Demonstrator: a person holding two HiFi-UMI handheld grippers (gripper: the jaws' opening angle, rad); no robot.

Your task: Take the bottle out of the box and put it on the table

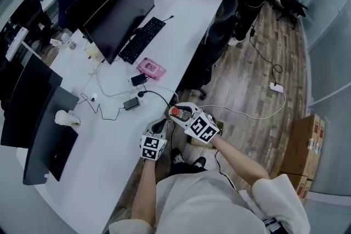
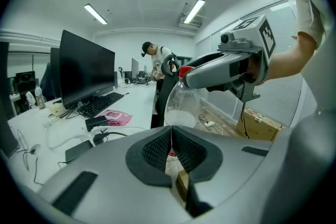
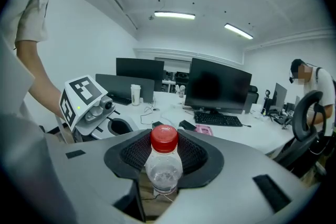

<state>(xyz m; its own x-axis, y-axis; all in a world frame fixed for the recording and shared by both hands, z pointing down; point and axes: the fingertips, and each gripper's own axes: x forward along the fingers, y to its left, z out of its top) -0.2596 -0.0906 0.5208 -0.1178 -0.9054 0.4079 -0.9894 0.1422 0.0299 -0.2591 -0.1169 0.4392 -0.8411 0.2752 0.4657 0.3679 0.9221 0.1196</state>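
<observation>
Bottle [image 3: 164, 169], red-capped, hangs gripped in the right gripper [image 3: 164, 150] jaws beside the counter [image 1: 109, 140] edge, apparently mid-carry; left gripper [image 2: 171, 149] jaws together, empty; next, likely stand it on bare counter.

bottle [image 1: 175, 112]: red cap is seen in right gripper [image 1: 182, 111] | left gripper [image 1: 160, 127]: held just beside | both: positioned at table [image 1: 109, 161] edge
</observation>
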